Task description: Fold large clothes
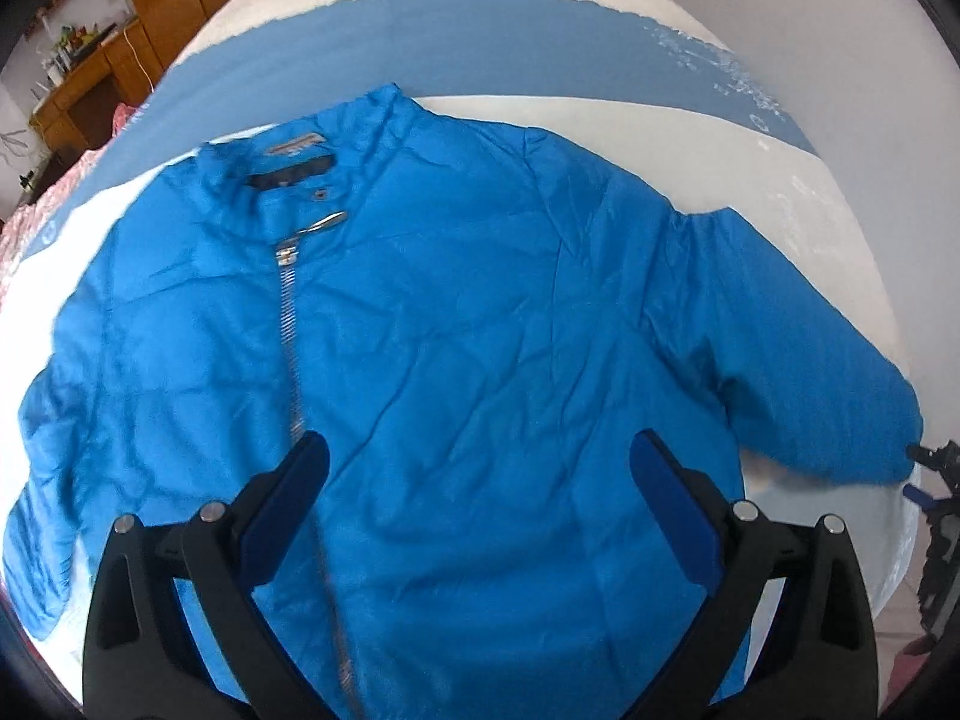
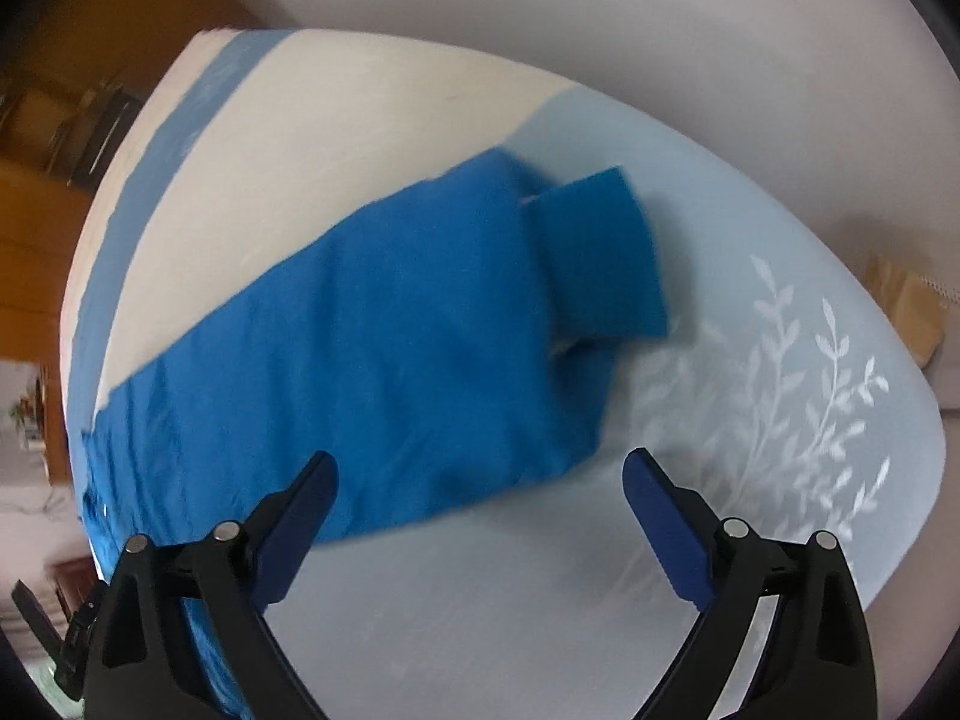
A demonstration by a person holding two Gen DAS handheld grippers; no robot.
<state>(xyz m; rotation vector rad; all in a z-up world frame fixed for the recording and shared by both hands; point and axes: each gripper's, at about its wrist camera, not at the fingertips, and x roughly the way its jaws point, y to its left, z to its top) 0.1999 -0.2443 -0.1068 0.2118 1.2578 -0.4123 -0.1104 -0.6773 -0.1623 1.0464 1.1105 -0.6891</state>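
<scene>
A bright blue zip-up jacket lies spread front-up on a bed whose cover carries white and blue bands. In the left wrist view the whole garment shows: its stand-up collar points away from the camera, a silver zipper runs down from the collar toward the hem, and both sleeves fan out to either side of the body. The left gripper hangs above the jacket's lower front with its blue-padded fingers spread wide, nothing between them. At the far right of that view, just beside the cuff of the jacket's sleeve, part of the right gripper appears at the bed's edge. The right wrist view shows what the left cannot: that same sleeve up close, somewhat blurred, ending in a ribbed knit cuff, and a pale blue part of the cover printed with white leafy sprigs beside the cuff. There the right gripper's fingers also stand wide apart, empty, just short of the sleeve's near edge. Wooden furniture stands beyond the collar end of the jacket, past the bed.
</scene>
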